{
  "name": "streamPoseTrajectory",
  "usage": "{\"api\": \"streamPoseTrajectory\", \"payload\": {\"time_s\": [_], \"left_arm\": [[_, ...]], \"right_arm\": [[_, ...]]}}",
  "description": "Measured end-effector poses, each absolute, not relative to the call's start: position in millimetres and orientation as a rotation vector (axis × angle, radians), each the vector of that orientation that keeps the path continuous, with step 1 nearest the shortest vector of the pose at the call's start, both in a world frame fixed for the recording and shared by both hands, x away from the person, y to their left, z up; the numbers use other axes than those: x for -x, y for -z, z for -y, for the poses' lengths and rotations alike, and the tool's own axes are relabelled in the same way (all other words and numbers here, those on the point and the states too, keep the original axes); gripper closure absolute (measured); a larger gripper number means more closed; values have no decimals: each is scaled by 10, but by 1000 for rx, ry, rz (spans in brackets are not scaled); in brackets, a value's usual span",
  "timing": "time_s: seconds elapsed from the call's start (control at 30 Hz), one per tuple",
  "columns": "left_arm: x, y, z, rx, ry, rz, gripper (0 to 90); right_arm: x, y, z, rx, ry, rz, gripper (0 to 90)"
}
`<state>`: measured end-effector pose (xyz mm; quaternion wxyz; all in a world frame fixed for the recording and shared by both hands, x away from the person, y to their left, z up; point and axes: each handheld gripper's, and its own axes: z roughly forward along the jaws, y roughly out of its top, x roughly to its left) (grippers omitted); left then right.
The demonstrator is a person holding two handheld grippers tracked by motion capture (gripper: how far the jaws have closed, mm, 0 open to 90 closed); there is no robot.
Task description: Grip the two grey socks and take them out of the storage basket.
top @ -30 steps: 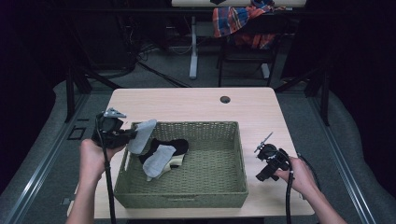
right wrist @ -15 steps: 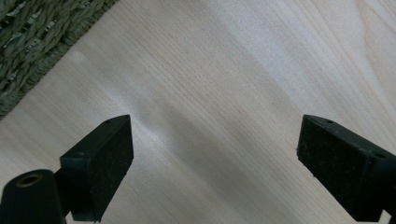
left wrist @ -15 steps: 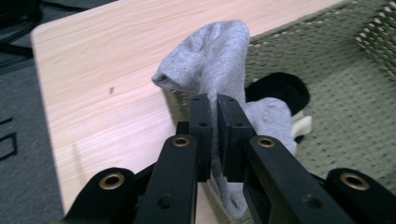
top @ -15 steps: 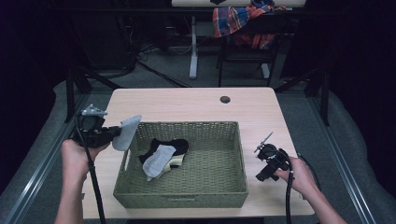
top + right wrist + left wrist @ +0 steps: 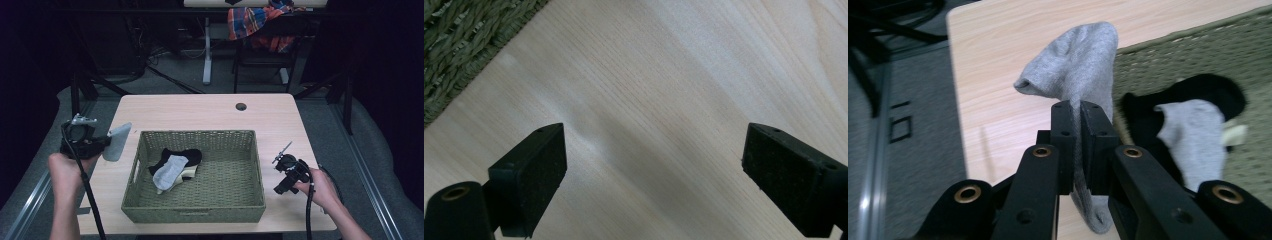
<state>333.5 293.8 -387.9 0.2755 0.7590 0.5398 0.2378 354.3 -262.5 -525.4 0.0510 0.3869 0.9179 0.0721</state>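
Note:
My left gripper is shut on a grey sock, held in the air over the table's left side, just outside the basket. The woven green basket sits mid-table and holds a black sock, a second grey sock on top of it, and a pale yellowish piece. My right gripper hangs open just above bare wood to the right of the basket, nothing between its jaws.
The light wooden table has a dark round cable hole near its far edge. A chair with a plaid cloth stands behind the table. The basket's corner lies up and left in the right gripper view.
My left gripper has carried the grey sock leftward, out over the basket's left rim to above the table. The right gripper has stayed still.

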Motion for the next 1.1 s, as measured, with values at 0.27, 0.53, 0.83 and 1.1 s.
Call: {"api": "streamPoseTrajectory", "payload": {"time_s": [0.27, 0.53, 0.83, 1.1], "left_arm": [[-3355, 3976, -3091, -1985, -605, -1492, 857], [-3412, 4122, -3147, -1995, -583, -1535, 857], [-3470, 4281, -3159, -2022, -552, -1567, 857], [-3506, 4393, -3173, -2042, -530, -1590, 857]], "right_arm": [[-3537, 5258, 2621, -1182, -225, -2791, 104], [-3542, 5242, 2622, -1167, -194, -2794, 104], [-3540, 5239, 2621, -1166, -194, -2792, 104], [-3544, 5232, 2623, -1155, -187, -2804, 104]]}}
